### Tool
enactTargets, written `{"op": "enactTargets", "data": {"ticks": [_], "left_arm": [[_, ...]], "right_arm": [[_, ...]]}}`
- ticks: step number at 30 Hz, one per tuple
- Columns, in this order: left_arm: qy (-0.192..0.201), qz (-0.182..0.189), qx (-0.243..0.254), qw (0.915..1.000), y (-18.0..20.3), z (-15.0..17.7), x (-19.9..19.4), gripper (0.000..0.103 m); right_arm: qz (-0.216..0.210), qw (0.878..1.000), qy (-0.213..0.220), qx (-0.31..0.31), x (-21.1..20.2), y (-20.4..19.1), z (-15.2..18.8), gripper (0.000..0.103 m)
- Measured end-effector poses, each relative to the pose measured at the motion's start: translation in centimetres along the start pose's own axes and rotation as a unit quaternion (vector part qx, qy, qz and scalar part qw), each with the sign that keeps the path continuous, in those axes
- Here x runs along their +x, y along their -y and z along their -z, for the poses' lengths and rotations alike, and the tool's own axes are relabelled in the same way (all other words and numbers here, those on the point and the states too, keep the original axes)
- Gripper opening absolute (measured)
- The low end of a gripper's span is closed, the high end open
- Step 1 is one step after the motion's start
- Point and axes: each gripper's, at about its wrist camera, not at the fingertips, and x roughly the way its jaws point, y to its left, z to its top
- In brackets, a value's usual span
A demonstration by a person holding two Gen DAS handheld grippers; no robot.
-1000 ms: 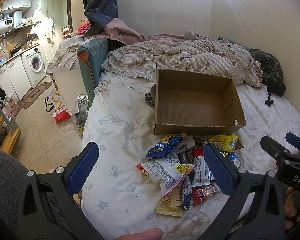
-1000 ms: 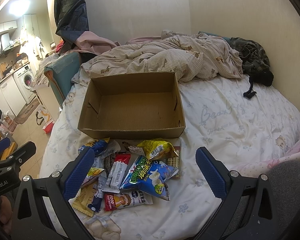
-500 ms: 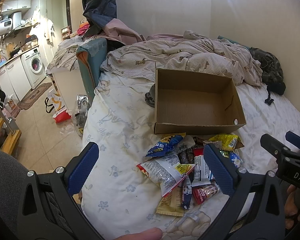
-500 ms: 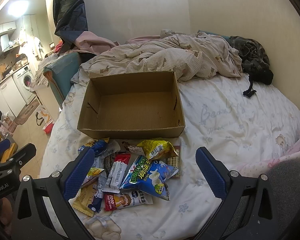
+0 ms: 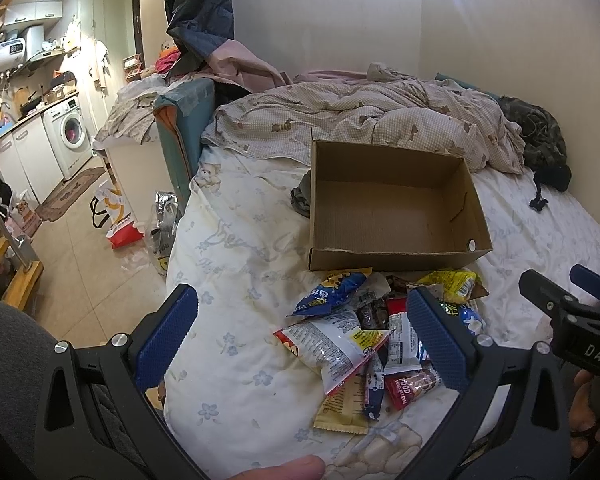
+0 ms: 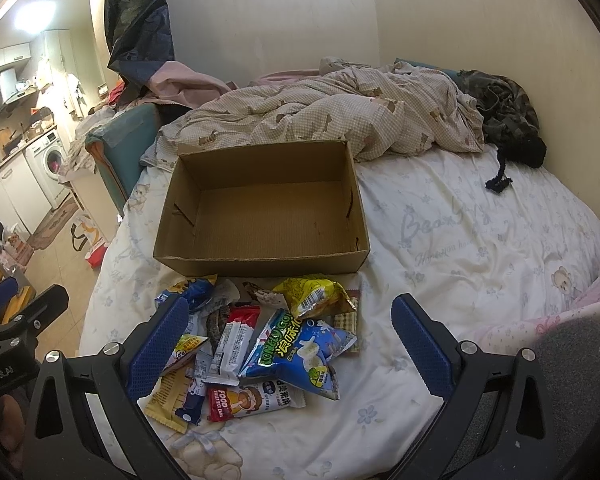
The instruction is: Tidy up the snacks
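An empty open cardboard box [image 5: 396,216] [image 6: 267,224] sits on the bed. In front of it lies a pile of several snack packets [image 5: 364,336] [image 6: 255,340], among them a blue and white bag [image 6: 300,352], a yellow bag [image 6: 312,294] and a red and white rice cake packet [image 6: 251,398]. My left gripper [image 5: 300,340] is open and empty, above the pile's near left side. My right gripper [image 6: 287,348] is open and empty, above the pile. The right gripper also shows in the left wrist view [image 5: 572,320].
A rumpled checked duvet [image 6: 332,112] lies behind the box. Dark clothing [image 6: 504,116] is heaped at the far right by the wall. The bed's left edge [image 5: 175,240] drops to a tiled floor with bags [image 5: 119,224]. A kitchen area with a washing machine [image 5: 69,136] is far left.
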Motion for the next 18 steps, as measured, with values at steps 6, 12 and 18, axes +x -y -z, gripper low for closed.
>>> {"op": "enactTargets", "data": {"ticks": [6,12,18], "left_arm": [[-0.002,-0.001,0.006,1.0,0.3,-0.1,0.1,0.103],[-0.005,-0.001,0.007,1.0,0.4,-0.1,0.2,0.103],[-0.02,0.002,0.008,0.9998,0.4,-0.7,0.7,0.103]], "right_arm": [[-0.001,1.0,0.004,0.005,0.3,0.2,0.5,0.103],[-0.001,1.0,0.005,0.004,0.3,0.2,0.5,0.103],[-0.009,1.0,-0.011,0.025,0.7,1.0,0.1,0.103]]}}
